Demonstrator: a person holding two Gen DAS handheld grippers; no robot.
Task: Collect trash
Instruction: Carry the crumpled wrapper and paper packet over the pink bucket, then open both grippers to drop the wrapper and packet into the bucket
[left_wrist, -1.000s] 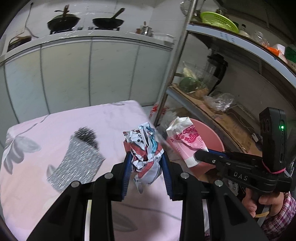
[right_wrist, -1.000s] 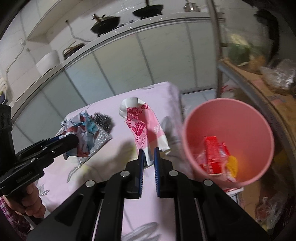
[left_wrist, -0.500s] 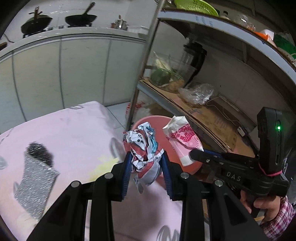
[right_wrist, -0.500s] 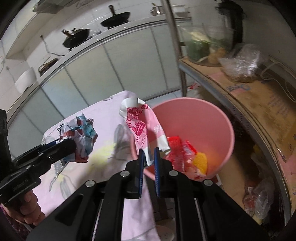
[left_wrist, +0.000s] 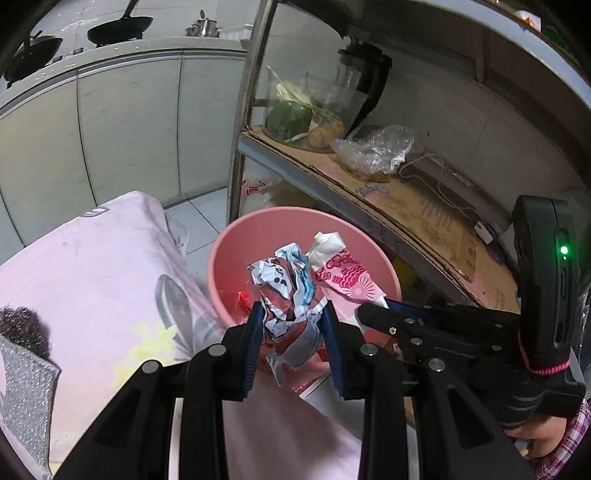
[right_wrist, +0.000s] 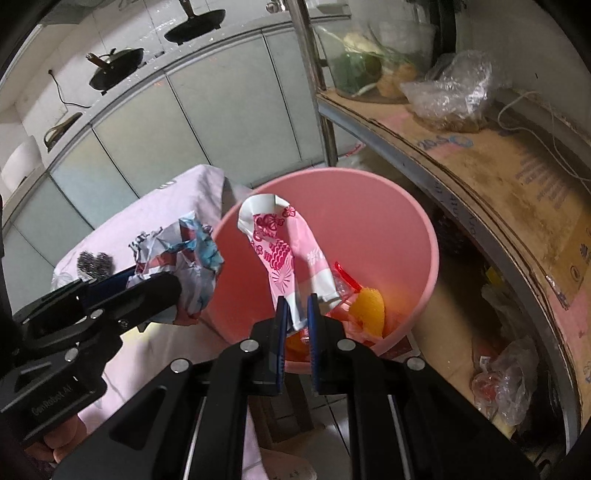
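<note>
The shelf is the largest thing; it is a metal rack at the right, lined with cardboard, and on it stand a glass bowl with vegetables and a clear plastic bag. Behind, a counter with pale cabinet doors carries two woks.

The table is at the left, covered with a pale pink cloth with a grey flower print. On its far left part lies a silver sparkling pouch.

The bin is a pink round bucket and stands on the floor between the table and the shelf. At its bottom lie red wrappers and an orange piece.

The left gripper holds a paper ball, crumpled, with white, blue and red print; the blue pads press it from both sides. In the left wrist view the ball is above the near part of the bin opening; in the right wrist view it looks to be at the left rim.

The right gripper is closed almost fully on the lower end of a pink wrapper with white and flower print. The wrapper stands up from the pads, over the bin opening, just beside the paper ball.

A hand with a checked sleeve grips the right handle.
</note>
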